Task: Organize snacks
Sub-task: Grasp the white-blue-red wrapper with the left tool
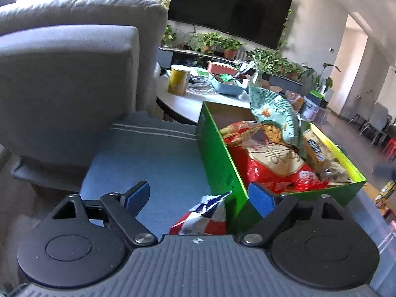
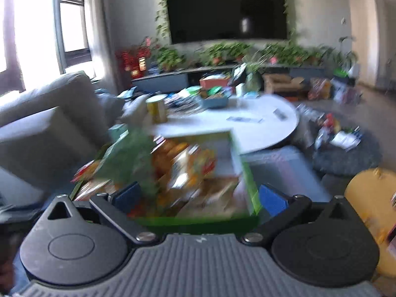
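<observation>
My left gripper (image 1: 199, 198), jaws wide and empty, hovers over a red-and-blue snack packet (image 1: 201, 216) on the blue cushion (image 1: 148, 163), just beside the green box (image 1: 217, 163) of snacks. Right gripper (image 2: 201, 195) open too. Next: close on packet, lift into box.

Grey sofa (image 1: 74, 74) on the left, bright windows (image 2: 37, 24) behind it, dark wall-mounted TV (image 2: 226, 10) framed by trailing vines, potted plants (image 2: 222, 52) lined beneath, round white table (image 2: 259, 123) mid-room, doorway (image 1: 351, 61) at right

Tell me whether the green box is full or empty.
Nearly full: the green box holds several snack bags, a red bag and a pale green one rising above its rim.
</observation>
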Demonstrator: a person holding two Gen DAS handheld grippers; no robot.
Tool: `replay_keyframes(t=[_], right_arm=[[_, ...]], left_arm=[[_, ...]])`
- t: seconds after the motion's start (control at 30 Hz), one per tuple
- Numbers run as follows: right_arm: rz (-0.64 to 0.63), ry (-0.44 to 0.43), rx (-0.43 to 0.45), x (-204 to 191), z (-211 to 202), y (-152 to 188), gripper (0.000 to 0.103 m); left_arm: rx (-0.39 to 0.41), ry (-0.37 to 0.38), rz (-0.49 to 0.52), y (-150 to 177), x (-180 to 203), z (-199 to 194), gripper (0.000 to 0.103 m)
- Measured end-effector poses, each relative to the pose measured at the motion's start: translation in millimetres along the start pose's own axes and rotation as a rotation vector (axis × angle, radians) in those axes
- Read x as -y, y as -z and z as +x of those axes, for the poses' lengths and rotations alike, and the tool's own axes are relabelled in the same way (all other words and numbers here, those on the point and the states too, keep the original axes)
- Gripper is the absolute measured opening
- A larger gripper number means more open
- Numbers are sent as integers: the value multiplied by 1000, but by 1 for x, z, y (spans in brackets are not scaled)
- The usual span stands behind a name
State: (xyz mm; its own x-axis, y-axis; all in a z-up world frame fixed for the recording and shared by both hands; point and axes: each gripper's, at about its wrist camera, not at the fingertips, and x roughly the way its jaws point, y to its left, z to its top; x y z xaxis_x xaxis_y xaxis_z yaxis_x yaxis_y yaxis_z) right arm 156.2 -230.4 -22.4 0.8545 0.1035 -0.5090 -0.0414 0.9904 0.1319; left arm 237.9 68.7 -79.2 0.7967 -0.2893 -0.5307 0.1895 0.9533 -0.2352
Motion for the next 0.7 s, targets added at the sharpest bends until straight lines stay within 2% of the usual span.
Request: replay_keyframes(t=[0.1, 0.2, 0.27, 0.3, 0.37, 0.5, 0.57, 0.6, 0.67, 0.7], right_arm=[[7, -138, -64, -20, -6, 24, 103], [-41, -177, -114, -43, -8, 47, 103], [-51, -182, -142, -53, -7, 59, 103], [-42, -187, -162, -56, -5, 64, 103], [-17, -209, -217, -57, 2, 69, 103], [24, -206, -258, -58, 7, 74, 103], [7, -202, -267, -63, 10, 76, 103], [-4, -204, -270, -66, 12, 76, 103], [-39, -208, -271, -75, 14, 79, 103], [-58, -206, -268, -80, 16, 78, 103]], left_arm=[[-33, 36, 84, 5, 10, 0, 84], [-56, 67, 221, 17, 22, -2, 84], [-63, 20, 313, 23, 28, 7, 75], [-69, -7, 328, 24, 29, 10, 72], [-86, -2, 313, 22, 24, 18, 69], [-134, 121, 237, 12, 7, 32, 71], [-166, 154, 203, 14, 2, 40, 60], [-156, 155, 216, 17, 2, 41, 58], [-130, 127, 234, 23, 0, 39, 45], [-128, 119, 211, 23, -2, 35, 42]])
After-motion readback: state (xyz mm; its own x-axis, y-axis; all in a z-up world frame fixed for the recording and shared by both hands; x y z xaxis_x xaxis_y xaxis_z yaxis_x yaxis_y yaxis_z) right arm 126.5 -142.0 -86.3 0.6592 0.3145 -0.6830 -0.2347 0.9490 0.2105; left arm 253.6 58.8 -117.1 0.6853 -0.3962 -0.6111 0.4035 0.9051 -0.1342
